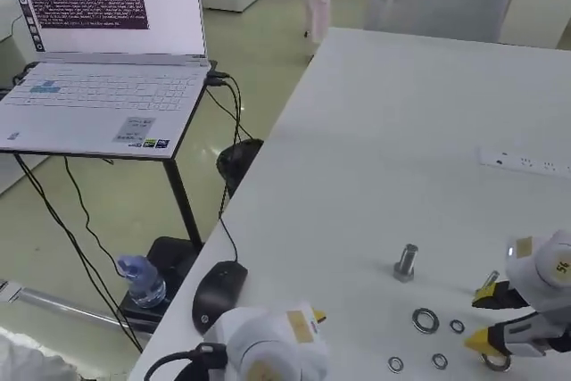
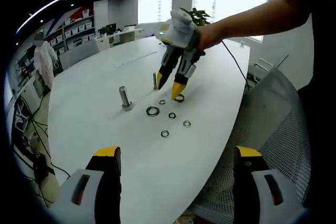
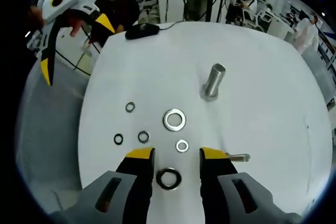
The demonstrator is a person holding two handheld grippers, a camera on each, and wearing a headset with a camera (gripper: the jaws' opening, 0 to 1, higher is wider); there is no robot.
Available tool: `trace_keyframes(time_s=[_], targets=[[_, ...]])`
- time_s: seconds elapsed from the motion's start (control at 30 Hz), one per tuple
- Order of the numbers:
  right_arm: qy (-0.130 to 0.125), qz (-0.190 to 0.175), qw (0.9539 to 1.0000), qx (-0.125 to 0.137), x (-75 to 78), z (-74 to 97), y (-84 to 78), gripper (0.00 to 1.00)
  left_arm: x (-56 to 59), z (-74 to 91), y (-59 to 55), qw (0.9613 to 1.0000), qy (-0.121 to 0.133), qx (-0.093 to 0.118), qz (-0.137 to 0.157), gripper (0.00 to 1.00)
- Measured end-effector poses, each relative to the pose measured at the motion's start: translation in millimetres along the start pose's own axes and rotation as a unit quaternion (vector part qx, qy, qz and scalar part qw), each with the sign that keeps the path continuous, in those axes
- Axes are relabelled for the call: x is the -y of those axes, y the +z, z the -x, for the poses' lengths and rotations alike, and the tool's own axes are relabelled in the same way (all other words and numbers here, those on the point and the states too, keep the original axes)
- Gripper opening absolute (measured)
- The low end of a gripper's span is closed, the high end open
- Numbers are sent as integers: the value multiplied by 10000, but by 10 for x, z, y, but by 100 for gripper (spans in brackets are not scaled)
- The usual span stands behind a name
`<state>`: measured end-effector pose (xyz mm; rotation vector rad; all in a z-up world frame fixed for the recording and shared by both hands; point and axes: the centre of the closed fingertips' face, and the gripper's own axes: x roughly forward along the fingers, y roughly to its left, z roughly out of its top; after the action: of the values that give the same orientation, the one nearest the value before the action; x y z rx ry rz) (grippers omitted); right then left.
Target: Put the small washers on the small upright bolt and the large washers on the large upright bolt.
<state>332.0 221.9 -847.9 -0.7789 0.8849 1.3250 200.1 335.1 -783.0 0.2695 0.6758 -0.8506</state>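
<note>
- A laptop [image 1: 98, 86] sits open on a black stand [image 1: 177, 194] at the far left, just beside the white counter [image 1: 384, 131].
- A water bottle [image 1: 141, 280] is down on the floor [image 1: 250, 42] by the foot of the stand.
- A black mouse [image 1: 219, 296] lies at the near left edge of the counter. It is well apart from the bolts and washers.
- The left claw [image 2: 177, 153] is by the near edge of the counter. Its two jaws are wide apart and hold nothing. It points across the counter at the bolts.
- The big bolt [image 1: 406, 262] stands up straight on the counter, out in the open.
- A shiny big washer [image 1: 425, 319] lies flat near the big bolt, on the side closer to the person.
- Four small washers [image 3: 143, 136] lie flat around the shiny one, each a little apart from the next.
- The small bolt [image 1: 490, 281] stands to the right of the big bolt. It is just beside one yellow tip of the right claw, so that claw is close in front of it.
- The right claw [image 3: 177, 153] points down at the counter. Its jaws are apart, and a dark big washer [image 3: 168, 178] lies flat on the counter between them. The jaws are not squeezing it. In the head view the claw covers part of this washer.
- A white power strip [image 1: 526, 163] lies farther back on the right, well apart from everything else.
- A grey chair [image 1: 437, 6] stands at the far side of the counter.
</note>
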Motion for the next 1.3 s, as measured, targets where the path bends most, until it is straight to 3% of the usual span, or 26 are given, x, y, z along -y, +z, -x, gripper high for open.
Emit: trace_keyframes(time_s=[0.7,0.93,1.3], targets=[[146,382,9978,-529,37,-208,-41,25,-12,-16,-9,10000,-33,66,-43,87],[161,553,9954,-766,50,-268,-133,22,7,-22,-16,10000,-55,55,-35,85],[98,675,9944,-813,73,-275,-128,18,-15,-32,3,9999,-68,67,60,83]])
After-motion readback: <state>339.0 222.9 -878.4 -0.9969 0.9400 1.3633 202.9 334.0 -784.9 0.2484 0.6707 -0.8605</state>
